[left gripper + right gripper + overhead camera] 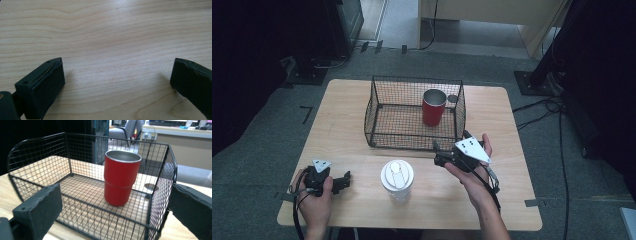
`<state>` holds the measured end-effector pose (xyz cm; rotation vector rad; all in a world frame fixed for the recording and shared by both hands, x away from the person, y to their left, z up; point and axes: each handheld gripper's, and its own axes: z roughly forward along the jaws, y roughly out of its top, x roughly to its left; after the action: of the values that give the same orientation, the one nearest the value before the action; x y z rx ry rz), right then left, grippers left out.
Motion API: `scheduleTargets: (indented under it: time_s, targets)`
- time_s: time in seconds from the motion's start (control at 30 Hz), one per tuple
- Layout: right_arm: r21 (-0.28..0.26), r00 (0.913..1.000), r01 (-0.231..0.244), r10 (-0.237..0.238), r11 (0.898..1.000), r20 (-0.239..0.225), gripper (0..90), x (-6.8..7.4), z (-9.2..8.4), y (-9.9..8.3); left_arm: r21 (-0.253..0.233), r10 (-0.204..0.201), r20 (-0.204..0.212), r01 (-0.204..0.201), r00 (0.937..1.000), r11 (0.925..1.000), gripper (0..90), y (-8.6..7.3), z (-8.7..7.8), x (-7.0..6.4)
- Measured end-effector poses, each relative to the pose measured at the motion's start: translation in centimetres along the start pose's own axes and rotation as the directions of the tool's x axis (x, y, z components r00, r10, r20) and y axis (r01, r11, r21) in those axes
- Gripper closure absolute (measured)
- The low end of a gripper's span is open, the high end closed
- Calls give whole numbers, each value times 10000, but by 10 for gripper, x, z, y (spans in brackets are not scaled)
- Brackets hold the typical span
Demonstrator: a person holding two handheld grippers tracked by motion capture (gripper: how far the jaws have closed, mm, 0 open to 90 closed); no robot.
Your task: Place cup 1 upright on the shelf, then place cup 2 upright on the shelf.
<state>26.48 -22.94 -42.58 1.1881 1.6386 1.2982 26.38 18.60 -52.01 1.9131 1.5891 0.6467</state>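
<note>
A red metal tumbler [433, 107] [121, 178] stands upright in the right half of a black wire basket [417, 80] [82, 135] at the middle of the wooden table [342, 115]. My right gripper [438, 152] [115, 202] hovers just outside the basket's near right corner. It is open, points at the tumbler and holds nothing. A clear cup with a white lid [397, 175] stands near the front edge. Left of it, my left gripper [345, 180] [117, 72] rests low over bare wood, open and empty.
A small round hole [453, 98] [150, 186] sits in the tabletop behind the basket's right side. Cables and black stand bases lie on the grey floor around the table. A chair and a desk stand in the background of the right gripper view.
</note>
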Motion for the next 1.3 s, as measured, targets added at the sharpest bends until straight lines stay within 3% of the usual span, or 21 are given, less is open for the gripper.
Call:
scheduleTargets:
  time_s: [0.33,0.63,0.9,1.3]
  targets:
    - [75,9999,-95,96,9999,-124,0,1,-20,-19,-3,0,1,0,10000,10000,1,0,0,0]
    - [230,9976,-163,179,9996,-675,0,11,-30,-37,17,28,-2,-28,10000,10000,1,0,0,0]
    - [458,9882,279,-206,9986,-1521,0,24,-35,-50,21,29,-1,-29,10000,10000,1,0,0,0]
    - [714,9733,330,-158,9969,-2292,0,33,-43,-69,14,23,-1,-23,10000,10000,1,0,0,0]
